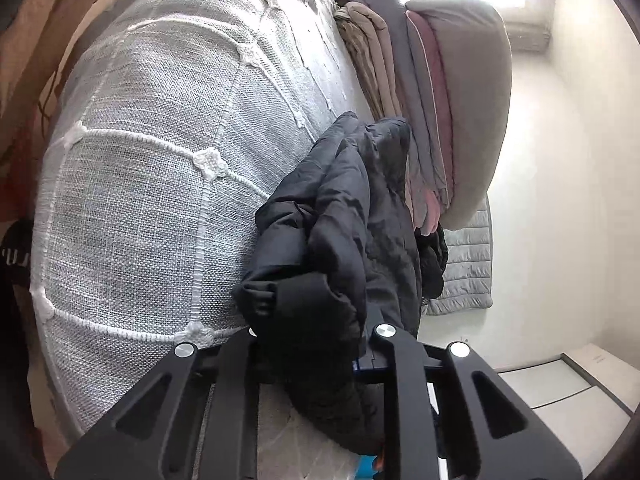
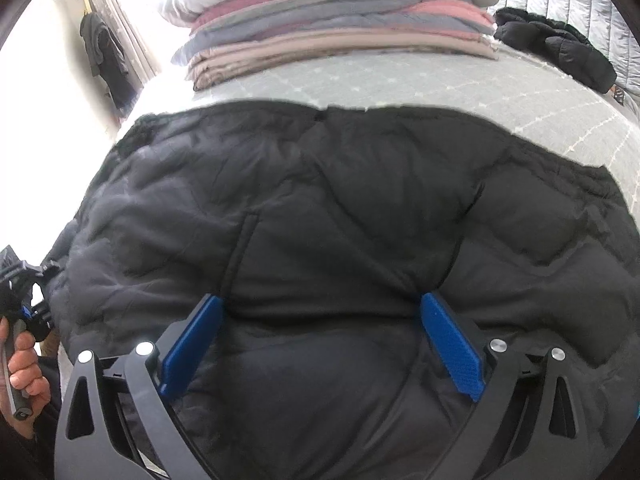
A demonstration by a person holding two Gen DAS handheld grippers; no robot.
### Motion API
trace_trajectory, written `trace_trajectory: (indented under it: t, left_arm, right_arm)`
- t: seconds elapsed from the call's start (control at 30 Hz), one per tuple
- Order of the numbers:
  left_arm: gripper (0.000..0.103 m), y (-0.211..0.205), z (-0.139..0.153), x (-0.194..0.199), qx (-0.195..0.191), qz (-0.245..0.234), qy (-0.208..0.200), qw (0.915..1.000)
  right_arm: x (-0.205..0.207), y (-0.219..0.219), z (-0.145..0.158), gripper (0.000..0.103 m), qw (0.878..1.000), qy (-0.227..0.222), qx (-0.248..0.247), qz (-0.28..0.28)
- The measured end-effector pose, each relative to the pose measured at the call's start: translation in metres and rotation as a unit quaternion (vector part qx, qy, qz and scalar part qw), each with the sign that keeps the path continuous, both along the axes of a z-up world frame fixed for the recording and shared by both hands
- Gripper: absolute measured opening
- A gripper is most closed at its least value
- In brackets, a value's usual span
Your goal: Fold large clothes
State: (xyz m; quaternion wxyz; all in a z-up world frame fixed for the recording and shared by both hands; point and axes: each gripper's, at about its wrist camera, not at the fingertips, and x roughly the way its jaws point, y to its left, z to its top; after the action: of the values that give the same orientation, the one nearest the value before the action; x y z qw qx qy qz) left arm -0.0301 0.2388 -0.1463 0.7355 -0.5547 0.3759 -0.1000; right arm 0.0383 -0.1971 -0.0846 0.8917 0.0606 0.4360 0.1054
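Left wrist view: black jacket (image 1: 340, 240) is clamped by the left gripper (image 1: 312, 360) at lower centre for folding; the right gripper (image 2: 320, 320) is spread wide.

Bed (image 2: 460, 92), grey cover w/ white grid. Black puffer jacket (image 2: 340, 220) spread at 6 o'clock. Folded blanket stack (image 2: 332, 28) at 12, 2nd black jacket (image 2: 560, 52) at 2.

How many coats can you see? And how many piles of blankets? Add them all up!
Black coats on the bed: 2, the near coat and the far coat
Hanging coat: 1
Bedding stack: 1
Total: 4
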Motion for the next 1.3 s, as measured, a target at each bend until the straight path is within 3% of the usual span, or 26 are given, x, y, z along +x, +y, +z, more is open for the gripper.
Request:
trace_trajectory:
  t: [0.13,0.2,0.27,0.4,0.5,0.8,1.3]
  left_arm:
    - [0.032,0.004,-0.009,-0.006,-0.008,0.006,0.02,0.9997]
    - [0.041,0.003,-0.007,-0.006,-0.01,0.006,0.018,0.9998]
    - [0.052,0.0,-0.003,-0.005,-0.008,0.001,0.011,0.9999]
    - [0.067,-0.005,0.003,-0.002,0.002,-0.002,0.002,1.0]
    - [0.068,-0.007,0.005,-0.002,0.01,-0.002,0.003,0.9999]
    - [0.068,0.006,-0.004,-0.016,-0.043,0.019,-0.012,0.9988]
    - [0.068,0.013,-0.007,-0.006,-0.057,0.026,-0.008,0.998]
  right_arm:
    - [-0.007,-0.018,0.017,0.096,0.998,-0.049,0.004,-0.049]
    - [-0.003,-0.031,0.01,0.096,0.996,-0.027,0.003,-0.084]
    - [0.008,-0.038,-0.008,0.096,0.996,0.023,0.007,-0.091]
    - [0.01,-0.029,-0.013,0.096,0.996,0.029,-0.02,-0.083]
    - [0.01,-0.028,-0.013,0.096,0.996,0.03,-0.027,-0.08]
    - [0.005,-0.033,-0.014,0.096,0.996,0.031,-0.021,-0.081]
    - [0.008,-0.032,-0.014,0.096,0.996,0.031,-0.02,-0.081]
